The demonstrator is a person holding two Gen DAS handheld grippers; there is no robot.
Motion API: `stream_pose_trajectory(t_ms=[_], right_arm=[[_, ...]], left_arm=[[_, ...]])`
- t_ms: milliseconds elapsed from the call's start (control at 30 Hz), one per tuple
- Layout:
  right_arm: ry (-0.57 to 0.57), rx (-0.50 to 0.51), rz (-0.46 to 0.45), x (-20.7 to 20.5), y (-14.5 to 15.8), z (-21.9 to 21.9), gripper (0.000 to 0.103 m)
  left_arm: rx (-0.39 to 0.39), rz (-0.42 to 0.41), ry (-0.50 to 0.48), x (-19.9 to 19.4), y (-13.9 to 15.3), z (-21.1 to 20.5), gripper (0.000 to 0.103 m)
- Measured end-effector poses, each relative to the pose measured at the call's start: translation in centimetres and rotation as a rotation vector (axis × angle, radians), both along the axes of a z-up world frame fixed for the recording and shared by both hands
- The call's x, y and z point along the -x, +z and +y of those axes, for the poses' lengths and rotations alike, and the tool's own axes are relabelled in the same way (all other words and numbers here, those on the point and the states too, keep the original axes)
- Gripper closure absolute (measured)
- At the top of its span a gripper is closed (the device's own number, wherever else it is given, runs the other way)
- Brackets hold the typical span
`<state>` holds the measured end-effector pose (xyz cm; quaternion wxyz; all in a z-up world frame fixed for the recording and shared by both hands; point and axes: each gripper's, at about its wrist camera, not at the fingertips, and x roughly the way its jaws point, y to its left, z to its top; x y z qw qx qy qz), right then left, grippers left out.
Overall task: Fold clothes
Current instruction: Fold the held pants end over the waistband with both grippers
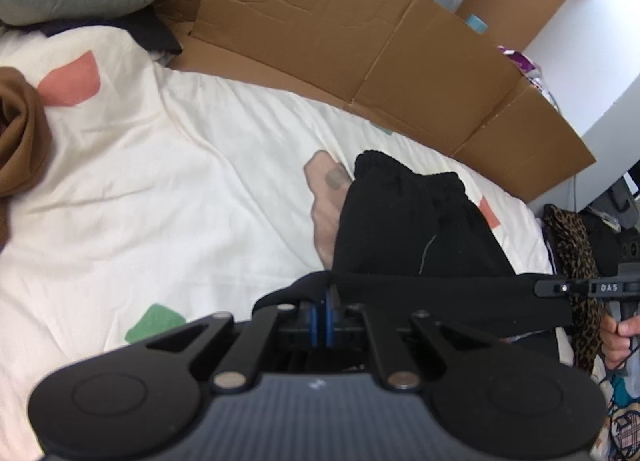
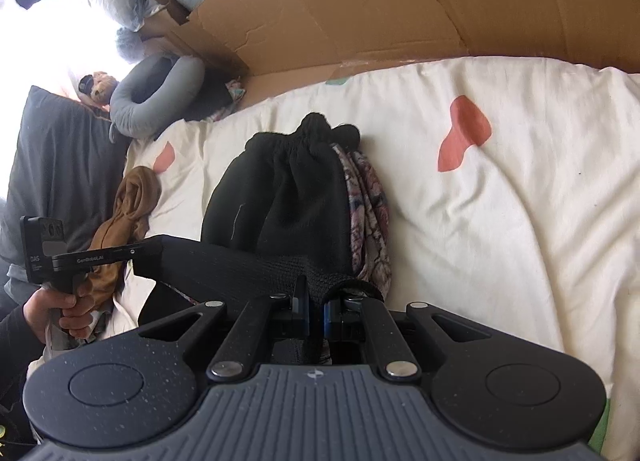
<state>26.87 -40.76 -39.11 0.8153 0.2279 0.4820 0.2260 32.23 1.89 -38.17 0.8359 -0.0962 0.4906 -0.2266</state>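
- The left gripper (image 1: 322, 315) is clamped on one edge of a black knit garment (image 1: 412, 229), its blue pads pressed together over the fabric
- The right gripper (image 2: 316, 315) pinches the same black knit garment (image 2: 288, 197) at the other end of that edge, with cloth bunched between its closed pads
- The held edge runs taut between the two grippers, while the rest of the garment lies on the cream bedspread (image 1: 180, 189), gathered waistband farthest from the grippers
- A floral patterned garment (image 2: 370, 205) lies partly under the black one, showing along its right side in the right wrist view
- A brown garment (image 2: 128, 213) lies crumpled nearby on the bedspread
- Flattened cardboard (image 1: 332, 33) stands along the far edge of the bed
- A grey curved pillow (image 2: 156, 97) rests near the head of the bed
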Motion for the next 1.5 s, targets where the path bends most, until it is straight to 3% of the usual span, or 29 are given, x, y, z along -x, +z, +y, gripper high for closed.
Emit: stream_pose_trajectory(t_ms=[100,233,300,333,400,433,467,533,733,833,1000,1067,1300,1500], right_arm=[[-0.029,0.036,0.024,-0.3,-1.2,0.2,0.094],[-0.059,0.049,0.051,-0.6,-2.1,0.0,0.086],[-0.073,0.052,0.042,-0.3,-1.6,-0.4,0.084],[-0.078,0.069,0.027,-0.1,-1.2,-0.5,0.081],[-0.095,0.097,0.008,0.4,-0.4,-1.0,0.079],[-0.107,0.108,0.003,0.7,-0.1,-1.2,0.074],[-0.125,0.115,-0.007,1.0,0.3,-1.4,0.058],[-0.148,0.125,-0.03,1.7,1.0,-1.6,0.042],[-0.142,0.154,-0.096,3.8,3.2,-1.0,0.042],[-0.096,0.246,-0.13,4.7,4.3,0.7,0.046],[-0.027,0.253,-0.169,5.9,5.4,2.8,0.056],[-0.002,0.248,-0.178,6.2,5.6,3.5,0.059],[0.077,0.267,-0.108,6.9,3.3,6.5,0.063],[0.113,0.309,-0.076,7.3,1.8,7.5,0.063]], left_arm=[[-0.02,0.038,0.007,-0.7,-1.9,-0.5,0.098],[-0.036,0.056,0.037,-0.9,-3.2,-0.7,0.083],[-0.014,0.053,0.074,-0.5,-2.7,-0.1,0.067],[-0.014,0.046,0.089,-0.2,-2.3,0.1,0.052],[-0.035,0.021,0.096,0.4,-1.6,0.2,0.038],[-0.049,0.007,0.094,0.7,-1.2,0.2,0.037],[-0.064,-0.005,0.095,0.9,-0.8,0.1,0.037],[-0.09,-0.028,0.107,1.5,-0.1,0.0,0.037],[-0.116,-0.077,0.085,3.5,1.6,-1.7,0.037],[-0.133,-0.073,0.046,4.6,1.8,-3.2,0.037],[-0.166,-0.081,-0.014,5.7,1.7,-5.2,0.046],[-0.17,-0.059,-0.037,5.9,1.1,-5.8,0.055],[-0.218,0.002,-0.096,6.7,-1.4,-7.2,0.055],[-0.251,0.003,-0.093,6.0,-2.6,-7.4,0.055]])
